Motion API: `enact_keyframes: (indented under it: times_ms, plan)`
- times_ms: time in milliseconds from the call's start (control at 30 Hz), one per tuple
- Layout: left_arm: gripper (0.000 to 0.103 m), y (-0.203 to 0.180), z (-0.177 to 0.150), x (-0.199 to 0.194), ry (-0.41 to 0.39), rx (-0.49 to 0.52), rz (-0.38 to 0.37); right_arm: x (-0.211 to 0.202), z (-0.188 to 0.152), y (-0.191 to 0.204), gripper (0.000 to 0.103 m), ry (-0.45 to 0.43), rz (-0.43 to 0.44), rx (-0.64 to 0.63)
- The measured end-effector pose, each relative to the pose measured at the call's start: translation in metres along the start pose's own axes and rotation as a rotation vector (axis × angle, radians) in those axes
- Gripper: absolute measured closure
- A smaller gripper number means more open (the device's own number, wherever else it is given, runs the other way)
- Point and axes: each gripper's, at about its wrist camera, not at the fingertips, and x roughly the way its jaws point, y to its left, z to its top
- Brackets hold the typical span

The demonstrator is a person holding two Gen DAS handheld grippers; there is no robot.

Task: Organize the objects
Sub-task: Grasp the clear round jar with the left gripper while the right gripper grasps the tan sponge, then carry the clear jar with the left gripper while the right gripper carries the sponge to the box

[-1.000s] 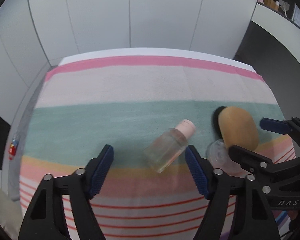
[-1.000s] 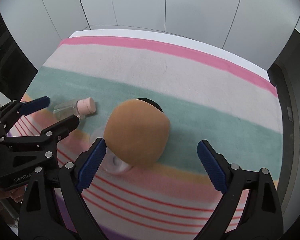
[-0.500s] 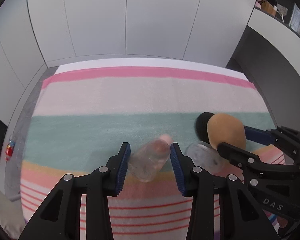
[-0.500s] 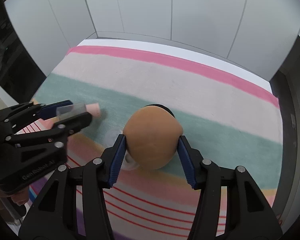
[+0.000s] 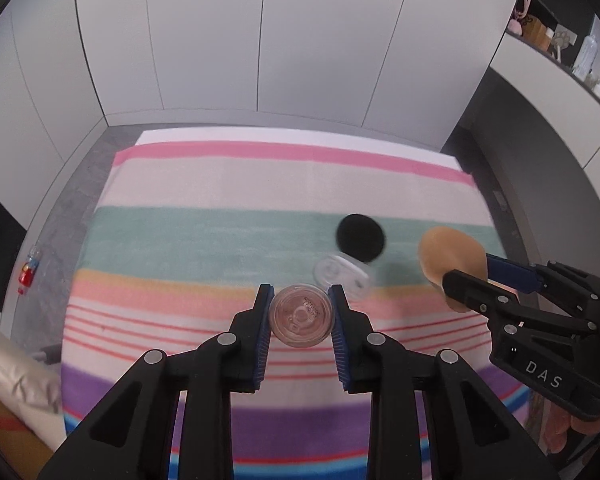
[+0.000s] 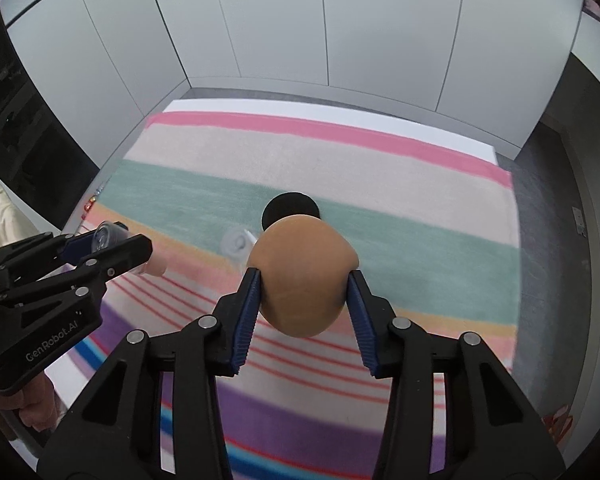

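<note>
The left gripper (image 5: 301, 314) has its fingers clenched on one clear bottle (image 5: 302, 316), held off the striped towel (image 5: 204, 184). The right gripper (image 6: 303, 294) grips one tan sponge (image 6: 302, 276), fingers moderately spread. At 12 o'clock from the sponge lies one black puff (image 6: 290, 206); one clear lid (image 5: 340, 274) lies beside it. Only the right view shows the bottle's pink cap (image 6: 156, 266).

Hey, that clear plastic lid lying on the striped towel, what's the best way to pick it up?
The clear lid lies flat and low on the towel, so come from straight above and pinch across its rim. Approach from its near-left side, since the black sponge sits against its far-right edge. Both tongs are full now, so one would have to be freed first.
</note>
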Motion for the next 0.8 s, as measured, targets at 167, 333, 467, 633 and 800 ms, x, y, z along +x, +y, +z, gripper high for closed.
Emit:
enact_keyframes:
  times_ms: [167, 333, 467, 633, 800]
  plan:
    - [0.076, -0.014, -0.007, -0.042, -0.035, -0.015, -0.009, -0.041, -0.012, -0.008, 0.06, -0.016, -0.002, 0.012]
    - [0.076, -0.029, -0.019, -0.079, -0.058, -0.013, -0.014, -0.08, -0.028, -0.011, 0.061, -0.032, -0.006, 0.022]
    - [0.076, -0.042, -0.032, -0.105, -0.073, -0.007, -0.015, -0.108, -0.041, -0.015, 0.061, -0.043, -0.005, 0.025]
    - [0.076, -0.055, -0.05, -0.128, -0.084, -0.005, -0.022, -0.14, -0.059, -0.017, 0.061, -0.055, -0.008, 0.03]
    - [0.076, -0.065, -0.069, -0.153, -0.102, 0.006, -0.029, -0.161, -0.079, -0.017, 0.061, -0.055, -0.005, 0.027]
